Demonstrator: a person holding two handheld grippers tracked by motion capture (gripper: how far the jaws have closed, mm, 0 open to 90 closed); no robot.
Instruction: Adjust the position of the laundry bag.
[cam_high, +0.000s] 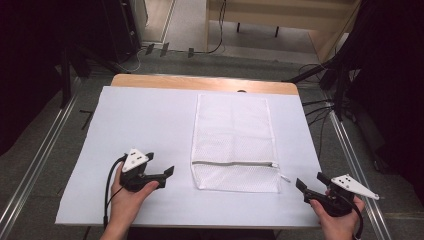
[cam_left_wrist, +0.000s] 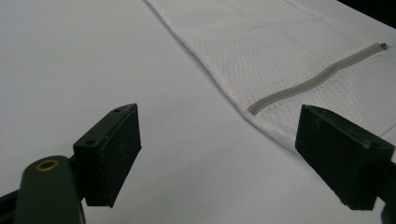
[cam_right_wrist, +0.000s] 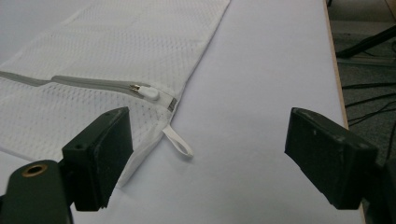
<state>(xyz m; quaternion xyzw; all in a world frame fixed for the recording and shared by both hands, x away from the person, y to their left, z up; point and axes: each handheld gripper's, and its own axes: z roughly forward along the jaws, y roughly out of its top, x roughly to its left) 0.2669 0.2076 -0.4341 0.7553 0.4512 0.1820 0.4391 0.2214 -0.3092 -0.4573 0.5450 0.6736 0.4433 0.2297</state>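
Observation:
A white mesh laundry bag (cam_high: 233, 140) lies flat in the middle of the white table cover, with a grey zipper (cam_high: 234, 163) running across near its front end. The zipper looks closed, its white pull (cam_right_wrist: 150, 92) at the bag's right end beside a small white loop (cam_right_wrist: 179, 141). My left gripper (cam_high: 169, 171) rests at the front left, open and empty, its jaws pointing toward the bag's left edge (cam_left_wrist: 224, 93). At the front right corner my right gripper (cam_high: 309, 181) is open and empty too, a short way right of the zipper pull.
The white cover (cam_high: 145, 125) spreads over a wooden table whose far edge (cam_high: 200, 81) shows. The table's right edge (cam_right_wrist: 334, 70) runs close beside my right gripper. Cables and stand legs (cam_high: 325, 107) lie on the floor to the right.

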